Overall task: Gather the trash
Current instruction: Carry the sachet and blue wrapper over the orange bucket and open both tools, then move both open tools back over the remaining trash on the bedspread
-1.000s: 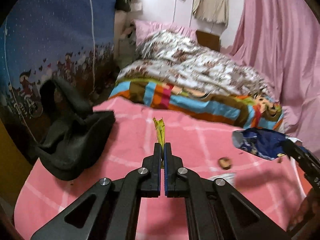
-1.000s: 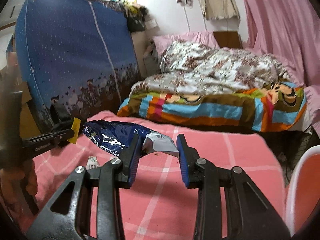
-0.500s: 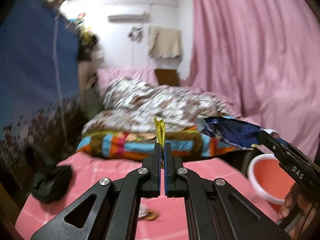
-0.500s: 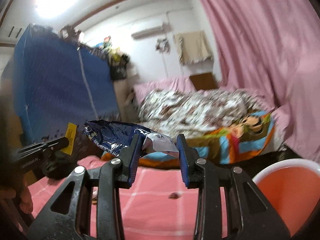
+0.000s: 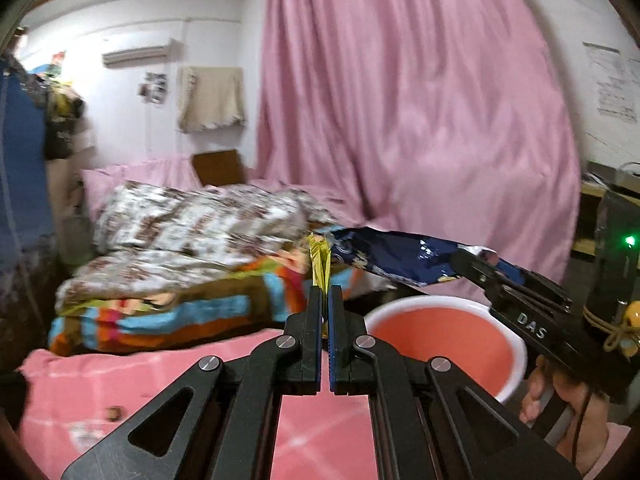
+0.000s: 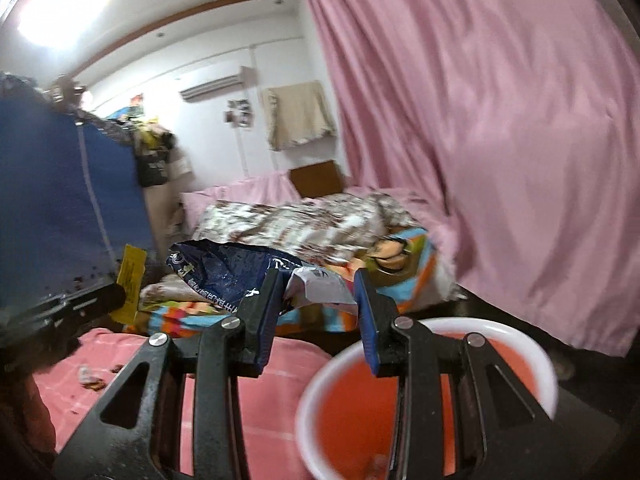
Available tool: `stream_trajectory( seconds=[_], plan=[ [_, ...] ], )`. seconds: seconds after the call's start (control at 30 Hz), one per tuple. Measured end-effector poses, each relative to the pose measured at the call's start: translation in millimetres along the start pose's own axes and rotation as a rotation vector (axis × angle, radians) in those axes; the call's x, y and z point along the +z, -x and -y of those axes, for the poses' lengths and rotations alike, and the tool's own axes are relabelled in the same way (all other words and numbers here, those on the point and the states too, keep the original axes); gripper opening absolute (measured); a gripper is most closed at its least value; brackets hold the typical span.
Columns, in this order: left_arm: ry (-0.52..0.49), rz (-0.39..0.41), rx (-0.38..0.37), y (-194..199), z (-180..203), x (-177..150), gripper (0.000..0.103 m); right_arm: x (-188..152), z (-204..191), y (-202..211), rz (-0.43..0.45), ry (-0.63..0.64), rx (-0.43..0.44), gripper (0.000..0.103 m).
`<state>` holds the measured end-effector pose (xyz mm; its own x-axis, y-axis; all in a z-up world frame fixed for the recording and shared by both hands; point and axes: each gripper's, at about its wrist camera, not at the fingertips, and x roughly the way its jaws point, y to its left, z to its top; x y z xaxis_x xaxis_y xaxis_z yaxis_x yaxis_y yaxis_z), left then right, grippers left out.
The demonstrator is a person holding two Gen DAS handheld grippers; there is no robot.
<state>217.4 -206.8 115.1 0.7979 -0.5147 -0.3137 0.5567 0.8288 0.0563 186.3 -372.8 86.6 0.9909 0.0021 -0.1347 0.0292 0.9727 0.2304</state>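
Above the red bucket (image 6: 432,408), the right gripper (image 6: 316,300) pinches a blue snack bag (image 6: 224,268), ready for dropping. Beside it, the left gripper (image 5: 325,320) clamps a yellow wrapper (image 5: 319,264) between tightly closed jaws.

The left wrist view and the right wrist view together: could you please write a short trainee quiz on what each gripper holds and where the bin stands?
1. True or false: the left gripper is shut on a yellow wrapper.
2. What does the right gripper hold? A) a dark blue snack bag B) a towel C) a shoe
3. Fill in: the white-rimmed bin is coloured ____ inside.

Key
1. True; the wrapper sticks up between the closed fingers.
2. A; the dark blue snack bag is pinched at its crumpled end.
3. Orange-red; the bin sits beside the pink cloth.
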Motion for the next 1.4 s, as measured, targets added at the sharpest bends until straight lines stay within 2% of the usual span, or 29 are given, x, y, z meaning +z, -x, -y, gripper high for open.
stream_trajectory(
  seconds=[0.2, 0.37, 0.6, 0.77, 0.83, 0.9, 0.93, 1.0, 1.23, 1.37, 1.4],
  plan=[
    [-0.002, -0.114, -0.094, -50, 45, -3, 0.001, -8, 43, -7, -0.102, -0.019, -0.094, 0.044],
    [0.030, -0.240, -0.152, -86, 64, -16, 0.001, -17, 67, -15, -0.186, -0.026, -0.131, 0.044],
    [0.090, -0.371, -0.201, -115, 72, -36, 0.001, -30, 84, -30, -0.281, -0.026, -0.166, 0.046],
    [0.131, -0.444, -0.209, -127, 70, -46, 0.002, -34, 86, -34, -0.301, -0.020, -0.167, 0.046],
    [0.143, -0.453, -0.205, -128, 67, -48, 0.005, -34, 86, -34, -0.299, -0.021, -0.168, 0.047],
    [0.155, -0.453, -0.198, -128, 64, -49, 0.016, -33, 85, -34, -0.293, -0.024, -0.168, 0.048],
    [0.161, -0.448, -0.196, -127, 63, -49, 0.028, -32, 84, -34, -0.289, -0.025, -0.167, 0.050],
    [0.183, -0.420, -0.187, -121, 57, -47, 0.035, -31, 84, -34, -0.278, -0.026, -0.166, 0.052],
    [0.232, -0.389, -0.158, -106, 38, -37, 0.035, -23, 71, -32, -0.231, -0.027, -0.157, 0.062],
    [0.260, -0.330, -0.117, -86, 23, -31, 0.035, -17, 59, -29, -0.188, -0.024, -0.136, 0.069],
    [0.264, -0.313, -0.106, -80, 19, -30, 0.036, -15, 55, -27, -0.175, -0.022, -0.129, 0.073]
  ],
)
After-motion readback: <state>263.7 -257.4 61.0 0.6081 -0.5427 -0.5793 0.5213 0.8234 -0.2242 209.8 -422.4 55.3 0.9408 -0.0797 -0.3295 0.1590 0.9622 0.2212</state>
